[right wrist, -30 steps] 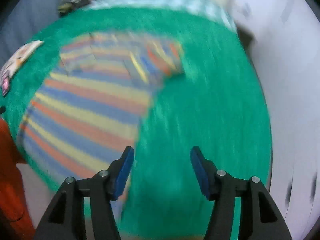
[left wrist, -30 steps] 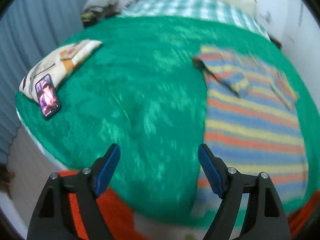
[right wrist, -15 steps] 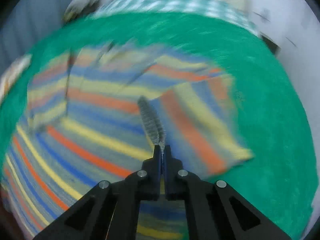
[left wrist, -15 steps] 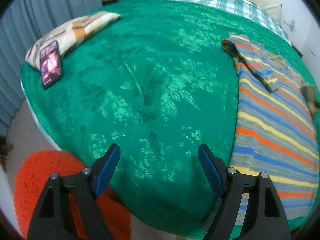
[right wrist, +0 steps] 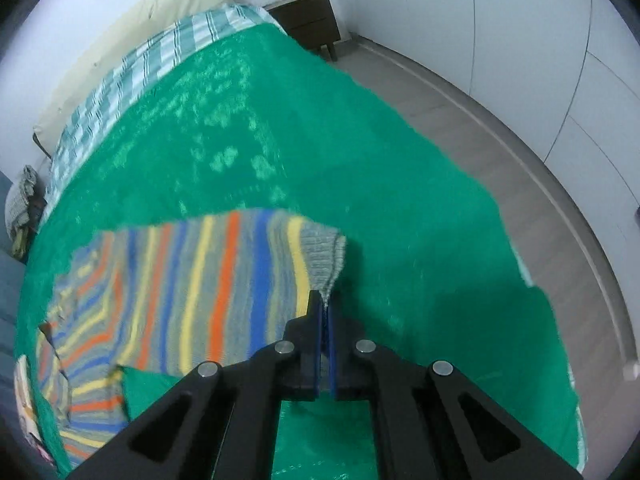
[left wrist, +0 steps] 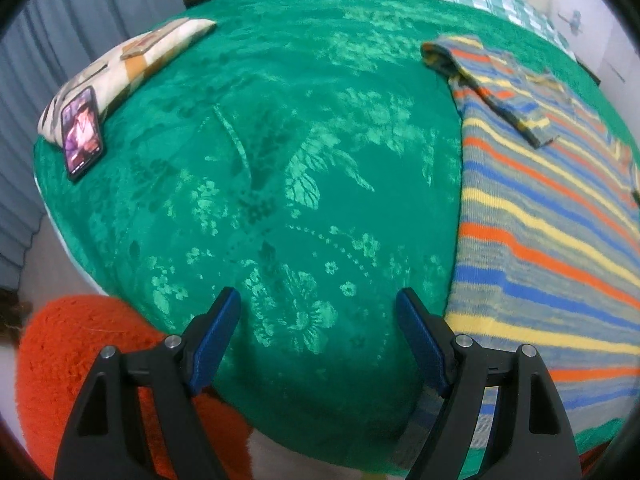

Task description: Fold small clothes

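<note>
One striped knit shirt (left wrist: 552, 216), in grey, blue, orange and yellow bands, lies spread on a green bedspread (left wrist: 304, 184) woven with a paler flower pattern. No brand, label or readable writing shows on the shirt or anywhere around it.

The right gripper (right wrist: 325, 304), black with blue pads, is clenched on the grey ribbed cuff of the shirt's sleeve (right wrist: 324, 256), pinching the knit between its pads above the bedspread; the sleeve hangs from the grip, its stripes running back toward the shirt's body (right wrist: 132, 320).

The left gripper (left wrist: 320, 312) is released, its two blue pads wide apart with nothing between them, hovering over bare bedspread just left of the shirt's lower edge.

Well left of the shirt, at the bedspread's far left edge, lies one cream patterned pillow (left wrist: 132, 60), and one black smartphone (left wrist: 82, 132) with a lit screen leans against it; the screen's content is too small to read. One orange shaggy rug (left wrist: 80, 352) lies on the floor beside the bed.
</note>
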`<action>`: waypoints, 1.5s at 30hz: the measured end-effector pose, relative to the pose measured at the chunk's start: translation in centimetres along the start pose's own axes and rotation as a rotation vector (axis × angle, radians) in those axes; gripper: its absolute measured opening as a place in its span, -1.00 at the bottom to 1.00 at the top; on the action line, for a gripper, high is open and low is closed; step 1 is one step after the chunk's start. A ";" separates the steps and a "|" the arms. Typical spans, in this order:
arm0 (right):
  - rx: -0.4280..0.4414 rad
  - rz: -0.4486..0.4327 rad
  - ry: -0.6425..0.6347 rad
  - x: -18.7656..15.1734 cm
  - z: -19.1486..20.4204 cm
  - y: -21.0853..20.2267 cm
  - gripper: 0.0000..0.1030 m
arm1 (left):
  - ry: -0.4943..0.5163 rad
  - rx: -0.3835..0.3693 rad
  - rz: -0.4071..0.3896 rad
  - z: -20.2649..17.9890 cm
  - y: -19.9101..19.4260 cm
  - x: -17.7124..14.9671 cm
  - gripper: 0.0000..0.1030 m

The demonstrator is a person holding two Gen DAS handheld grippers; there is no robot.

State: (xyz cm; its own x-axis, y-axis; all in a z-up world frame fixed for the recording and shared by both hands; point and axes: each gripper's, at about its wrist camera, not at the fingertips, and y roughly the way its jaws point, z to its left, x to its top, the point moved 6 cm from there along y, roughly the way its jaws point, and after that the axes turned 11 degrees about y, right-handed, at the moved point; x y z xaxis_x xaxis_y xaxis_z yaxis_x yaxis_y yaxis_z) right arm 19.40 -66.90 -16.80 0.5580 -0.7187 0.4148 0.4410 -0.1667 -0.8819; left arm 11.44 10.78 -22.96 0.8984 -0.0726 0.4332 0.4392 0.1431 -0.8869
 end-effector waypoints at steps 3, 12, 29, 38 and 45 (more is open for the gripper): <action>-0.048 0.013 0.007 -0.6 -0.7 1.3 -0.98 | 0.002 0.008 0.002 0.1 -0.1 -0.1 0.58; 0.068 -0.093 -0.050 0.2 0.1 -2.8 -0.53 | 0.019 0.012 0.001 -0.1 0.0 -0.1 0.58; 0.121 -0.109 -0.291 -11.8 2.1 -7.6 -0.05 | 0.565 -0.172 -0.356 -11.9 -11.4 11.8 0.92; 0.206 -0.133 -0.336 -21.0 4.2 -10.1 -0.02 | 0.794 -0.147 -0.075 -21.0 5.1 16.0 0.85; 0.200 -0.155 -0.361 -20.4 5.1 -9.6 -0.02 | 0.491 -0.273 -0.126 -14.1 2.2 19.7 -0.94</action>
State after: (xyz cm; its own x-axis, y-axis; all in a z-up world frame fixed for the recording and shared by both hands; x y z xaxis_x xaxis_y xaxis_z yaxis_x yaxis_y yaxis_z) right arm 7.39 -47.21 -15.61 0.6692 -0.4073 0.6215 0.6459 -0.0945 -0.7575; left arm 30.04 -4.27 -18.64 0.7039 -0.5320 0.4706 0.4675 -0.1519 -0.8709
